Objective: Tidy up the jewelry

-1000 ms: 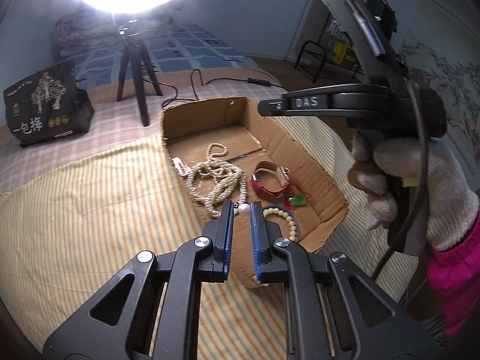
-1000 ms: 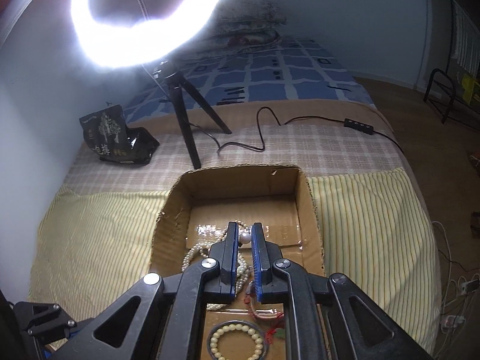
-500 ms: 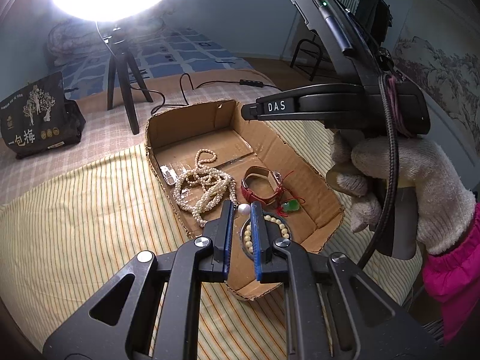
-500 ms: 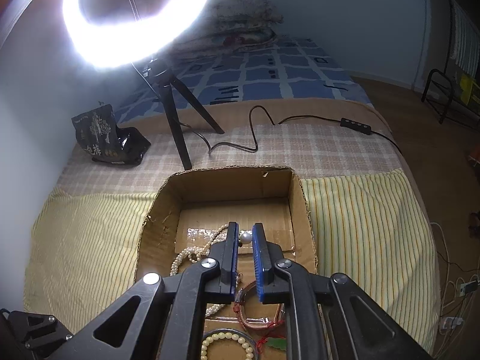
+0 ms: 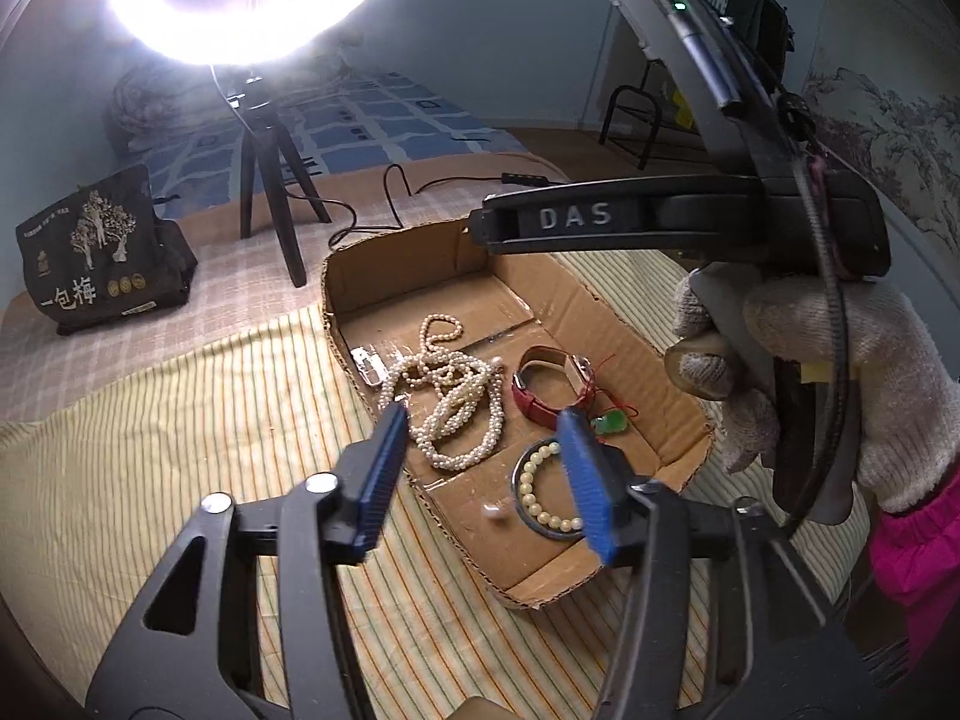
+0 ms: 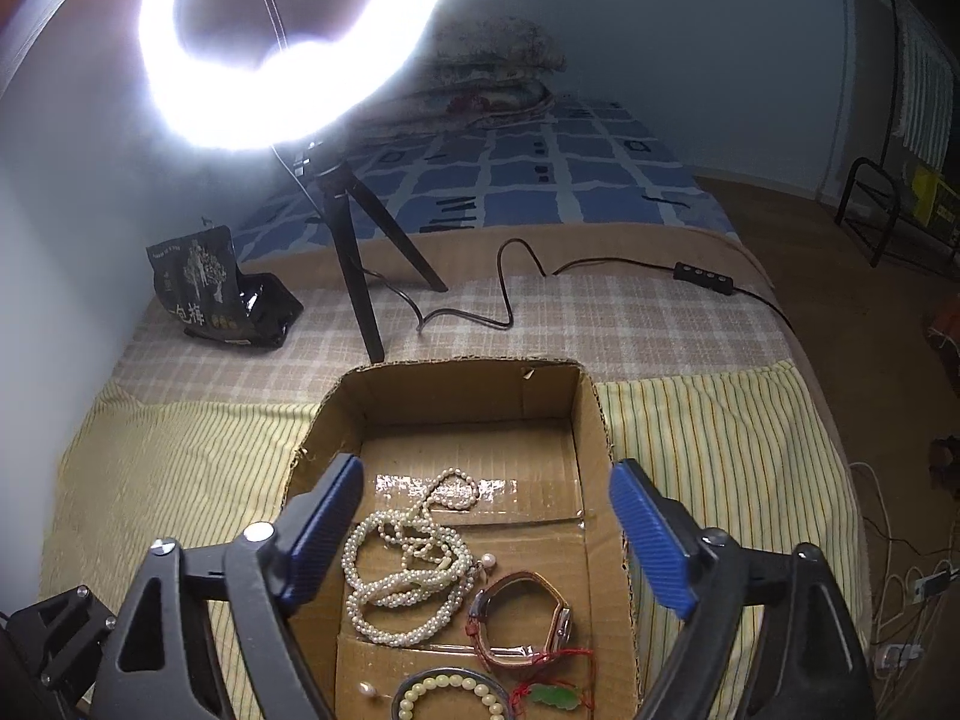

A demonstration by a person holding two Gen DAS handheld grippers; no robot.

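Two grippers, left and right, jaws spread, empty, above cardboard box; "DAS" lettering on right; "一包梅" on black bag.

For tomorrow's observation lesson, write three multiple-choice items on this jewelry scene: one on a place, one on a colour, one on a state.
1. Where does the pearl necklace lie?
A in the cardboard box
B on the striped cloth
C on the tripod

2. What colour is the watch strap?
A green
B red
C black

3. How is the left gripper?
A shut on a pearl
B shut on the watch
C open

Answers: 1 A, it rests on the box floor; 2 B, the strap shows red; 3 C, its fingers stand apart, holding nothing.
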